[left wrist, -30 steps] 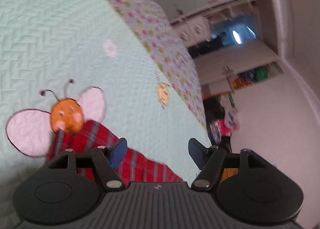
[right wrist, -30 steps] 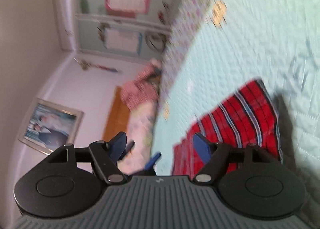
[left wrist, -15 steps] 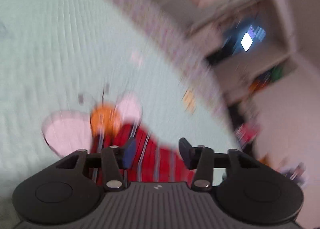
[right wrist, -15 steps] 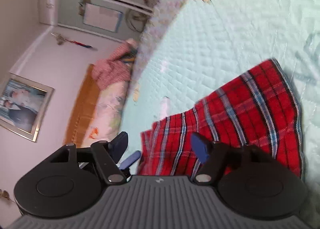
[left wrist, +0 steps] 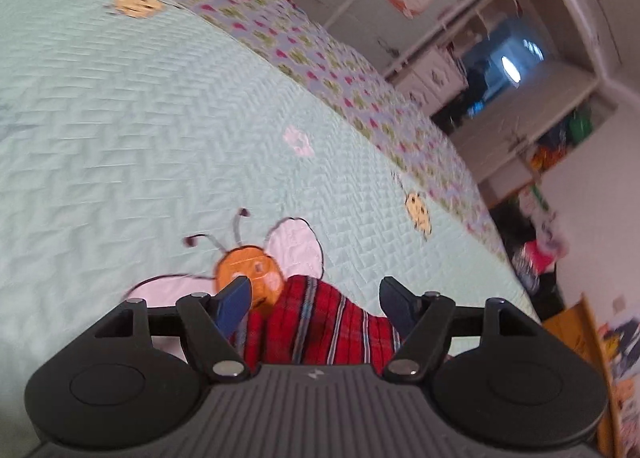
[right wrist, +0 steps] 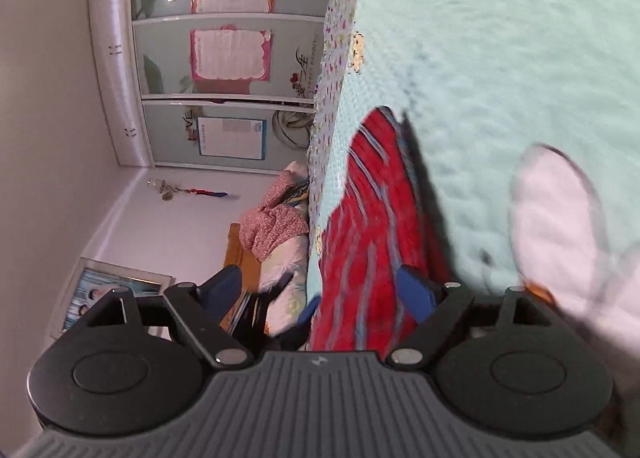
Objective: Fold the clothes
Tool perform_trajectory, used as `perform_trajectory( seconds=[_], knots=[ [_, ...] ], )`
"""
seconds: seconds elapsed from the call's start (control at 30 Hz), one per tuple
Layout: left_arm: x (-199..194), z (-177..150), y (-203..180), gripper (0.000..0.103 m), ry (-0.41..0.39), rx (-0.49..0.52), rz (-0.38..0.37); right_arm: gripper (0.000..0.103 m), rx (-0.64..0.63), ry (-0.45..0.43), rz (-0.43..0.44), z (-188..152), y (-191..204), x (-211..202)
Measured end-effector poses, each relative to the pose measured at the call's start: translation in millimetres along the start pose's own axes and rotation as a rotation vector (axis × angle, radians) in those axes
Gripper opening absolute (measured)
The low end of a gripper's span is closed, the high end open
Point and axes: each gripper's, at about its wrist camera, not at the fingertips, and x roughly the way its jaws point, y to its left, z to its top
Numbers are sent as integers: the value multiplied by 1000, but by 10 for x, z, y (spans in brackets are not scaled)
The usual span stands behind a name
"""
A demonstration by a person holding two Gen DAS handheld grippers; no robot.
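A mint quilted bed [left wrist: 140, 118] with a bee appliqué [left wrist: 248, 270] carries the red plaid garment [left wrist: 320, 322] between both grippers' open jaws; wardrobe lettering [right wrist: 302, 70] is unreadable.

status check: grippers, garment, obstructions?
Left gripper open, right gripper open. Red plaid garment on quilt, between both jaws, ungripped. No obstruction visible.

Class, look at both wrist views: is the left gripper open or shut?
Open. The left gripper has its two blue fingertips wide apart, with the red plaid garment showing in the gap between them.
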Motion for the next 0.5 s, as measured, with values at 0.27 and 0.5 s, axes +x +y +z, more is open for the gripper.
perform_trajectory(
  seconds=[0.27, 0.5],
  knots=[
    [58, -95, -87, 10, 0, 153, -34, 85, -9, 3, 60, -12, -82, -67],
    [-192, -106, -88, 10, -16, 189, 61, 85, -29, 4, 52, 4, -54, -67]
  ],
)
